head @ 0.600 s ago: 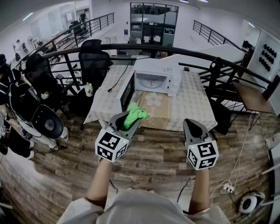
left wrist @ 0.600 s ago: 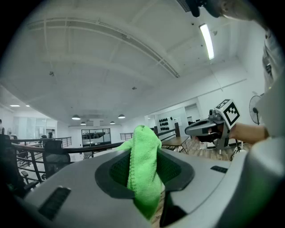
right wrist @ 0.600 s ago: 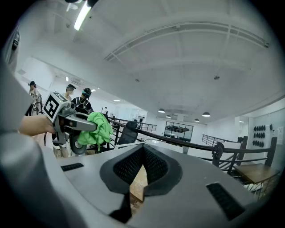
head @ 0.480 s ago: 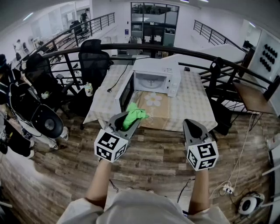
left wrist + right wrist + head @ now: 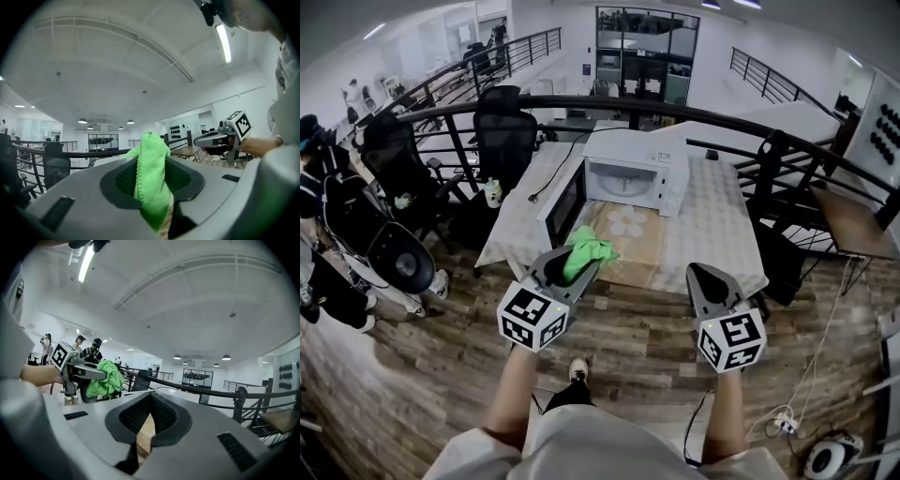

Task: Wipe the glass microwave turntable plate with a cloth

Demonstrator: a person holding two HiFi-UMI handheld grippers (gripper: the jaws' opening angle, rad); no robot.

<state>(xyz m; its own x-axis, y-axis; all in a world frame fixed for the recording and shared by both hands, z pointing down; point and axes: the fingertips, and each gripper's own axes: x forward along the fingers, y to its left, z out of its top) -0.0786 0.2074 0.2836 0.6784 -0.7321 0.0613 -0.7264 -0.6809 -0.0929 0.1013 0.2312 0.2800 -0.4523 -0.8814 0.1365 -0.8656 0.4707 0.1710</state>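
while in the left gripper (image 5: 580, 266), a crumpled bright green cloth (image 5: 151, 180)

Top: a pale grey short-sleeved top (image 5: 581, 442) is worn.
Legs: a dark trouser leg (image 5: 565, 398) and a light shoe (image 5: 578, 367) are seen below it.
Left tool: the left gripper (image 5: 570, 265) is cased in smooth grey, with dark ribbed pads (image 5: 123, 179).
Right tool: the right gripper (image 5: 705, 275) is cased alike, with dark ribbed pads (image 5: 135, 416).
Markings: black-and-white square patterns are borne on the left marker cube (image 5: 532, 317) and the right marker cube (image 5: 731, 339).
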